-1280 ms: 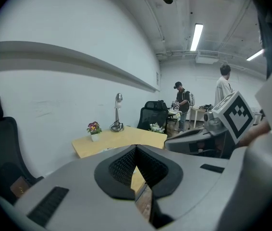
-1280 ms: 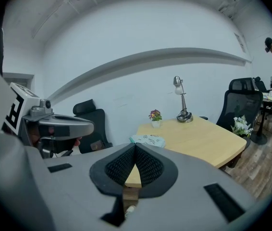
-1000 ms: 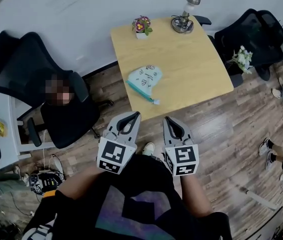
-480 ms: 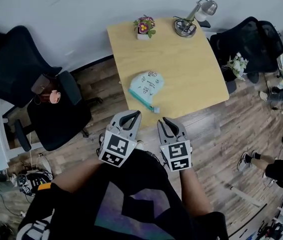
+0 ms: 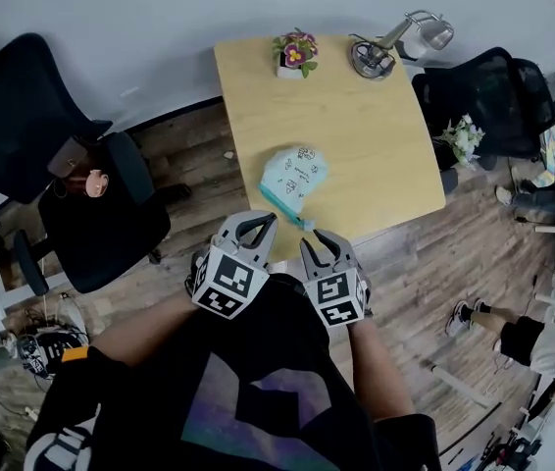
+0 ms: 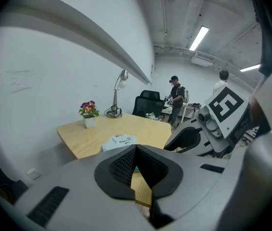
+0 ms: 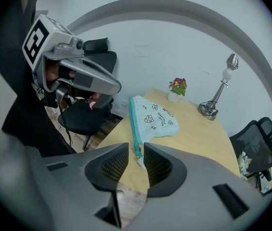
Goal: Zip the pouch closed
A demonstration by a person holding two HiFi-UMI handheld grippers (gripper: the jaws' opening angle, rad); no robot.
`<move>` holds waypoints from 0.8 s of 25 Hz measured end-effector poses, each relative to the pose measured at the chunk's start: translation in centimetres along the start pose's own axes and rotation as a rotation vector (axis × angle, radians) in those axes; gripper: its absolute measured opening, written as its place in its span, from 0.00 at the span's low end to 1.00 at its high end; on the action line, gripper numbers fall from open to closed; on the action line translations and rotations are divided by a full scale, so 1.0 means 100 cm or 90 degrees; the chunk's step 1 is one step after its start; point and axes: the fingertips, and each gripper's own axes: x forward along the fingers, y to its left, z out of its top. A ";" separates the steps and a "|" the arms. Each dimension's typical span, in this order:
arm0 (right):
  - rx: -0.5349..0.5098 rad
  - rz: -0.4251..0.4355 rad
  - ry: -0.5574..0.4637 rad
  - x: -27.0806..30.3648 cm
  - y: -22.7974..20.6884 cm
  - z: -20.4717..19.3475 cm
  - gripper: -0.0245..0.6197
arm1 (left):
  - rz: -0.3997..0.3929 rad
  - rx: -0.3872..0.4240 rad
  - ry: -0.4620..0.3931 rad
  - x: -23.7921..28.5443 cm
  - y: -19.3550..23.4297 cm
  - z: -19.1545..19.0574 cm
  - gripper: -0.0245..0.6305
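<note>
A light blue pouch (image 5: 295, 175) with a teal zipper along its near edge lies flat on the wooden table (image 5: 376, 155), near the front left corner. Both grippers hover short of the table edge, in front of the pouch and apart from it. My left gripper (image 5: 256, 226) is shut with nothing in it; past its closed tips the left gripper view shows the pouch (image 6: 119, 140). My right gripper (image 5: 319, 244) has just been opening, and its jaws stand apart with nothing held. The zipper end of the pouch (image 7: 155, 117) shows beyond the gap of the right gripper (image 7: 136, 152).
A small flower pot (image 5: 297, 52) and a desk lamp (image 5: 385, 52) stand at the table's far edge. Black office chairs stand to the left (image 5: 91, 219) and right (image 5: 483, 91) of the table. People stand in the room at the right.
Both grippers have come closer to the table's front edge and the pouch. The right gripper's jaws have gone from shut to apart. The left stays shut.
</note>
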 end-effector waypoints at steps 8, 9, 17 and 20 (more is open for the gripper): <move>-0.086 0.089 0.016 0.029 -0.006 -0.014 0.21 | 0.067 -0.035 0.040 0.020 0.012 -0.011 0.05; -0.098 0.105 0.019 0.032 -0.006 -0.017 0.21 | 0.075 -0.041 0.046 0.022 0.012 -0.013 0.05; -0.178 0.187 0.051 0.054 -0.005 -0.043 0.22 | 0.111 -0.068 0.086 0.034 0.010 -0.030 0.05; -0.198 0.206 0.063 0.061 -0.006 -0.051 0.22 | 0.115 -0.072 0.096 0.038 0.008 -0.034 0.05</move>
